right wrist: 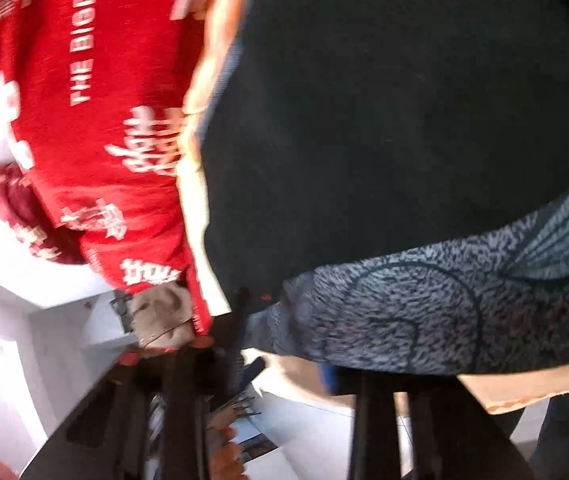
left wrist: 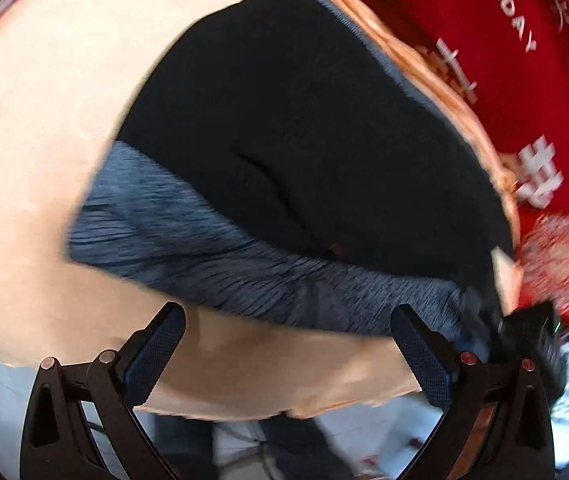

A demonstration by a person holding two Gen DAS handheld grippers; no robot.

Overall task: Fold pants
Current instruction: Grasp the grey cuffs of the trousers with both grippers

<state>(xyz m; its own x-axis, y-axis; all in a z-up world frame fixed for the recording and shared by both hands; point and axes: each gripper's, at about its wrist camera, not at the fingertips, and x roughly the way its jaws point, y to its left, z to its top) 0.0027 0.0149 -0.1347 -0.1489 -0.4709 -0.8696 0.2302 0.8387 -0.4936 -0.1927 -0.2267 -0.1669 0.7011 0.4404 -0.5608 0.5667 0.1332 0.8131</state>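
While the black pants with a mottled grey-blue waistband (left wrist: 284,140) lie spread on the peach cloth (left wrist: 44,140), beside the red printed fabric (left wrist: 464,32), left gripper (left wrist: 288,344) fingers stand wide apart just short of the waistband. Right gripper (right wrist: 284,364) fingers sit at the waistband edge; grip cannot be told through blur.

A peach-coloured sheet (left wrist: 44,160) covers the surface ahead of the fingers in the left wrist view and runs under them to a ragged edge. Beyond it, up and to the right of the fingers, lies a red cloth (left wrist: 464,40) with white lettering, and a red patterned cushion (left wrist: 556,248) sits at its near end. In the right wrist view a beige sock-like scrap (right wrist: 162,316) lies just left of the fingers. Pale floor (right wrist: 12,360) shows below.
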